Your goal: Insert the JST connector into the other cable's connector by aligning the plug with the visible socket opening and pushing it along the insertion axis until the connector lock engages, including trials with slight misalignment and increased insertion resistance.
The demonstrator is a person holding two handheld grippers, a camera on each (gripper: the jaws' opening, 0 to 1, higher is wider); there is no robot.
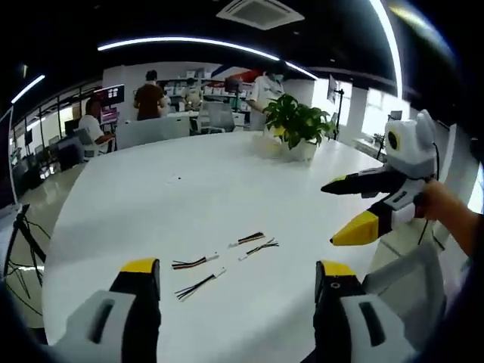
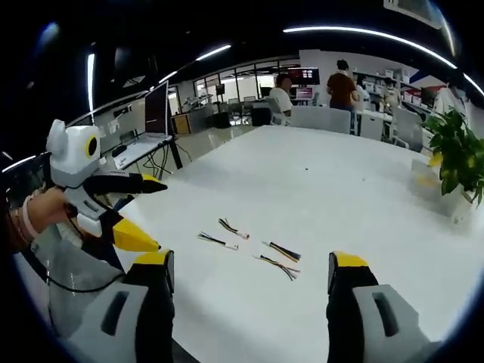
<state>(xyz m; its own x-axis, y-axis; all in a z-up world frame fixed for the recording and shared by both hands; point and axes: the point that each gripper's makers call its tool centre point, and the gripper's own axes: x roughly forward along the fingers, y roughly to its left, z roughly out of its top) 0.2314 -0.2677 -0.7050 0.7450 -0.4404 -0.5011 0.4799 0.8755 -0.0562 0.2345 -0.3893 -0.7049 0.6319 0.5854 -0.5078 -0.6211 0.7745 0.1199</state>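
Several short JST cables with white connectors lie loose on the white table (image 1: 189,181). In the left gripper view, two cables (image 1: 249,240) (image 1: 261,247) lie close together and two more (image 1: 195,262) (image 1: 198,286) sit nearer me. My left gripper (image 1: 236,283) hovers just short of them, open and holding nothing. My right gripper (image 1: 344,208) comes in from the right, open, held above the table. In the right gripper view the cables (image 2: 233,228) (image 2: 215,240) (image 2: 283,250) (image 2: 278,265) lie ahead of my open right gripper (image 2: 249,276). The left gripper (image 2: 151,214) shows at the left, open.
A potted plant (image 1: 295,121) (image 2: 461,159) stands at the table's far side. Chairs, desks and several people (image 1: 150,94) fill the office beyond. A monitor (image 2: 156,110) stands on a desk off the table's edge. A person's hand (image 1: 446,212) holds the right gripper.
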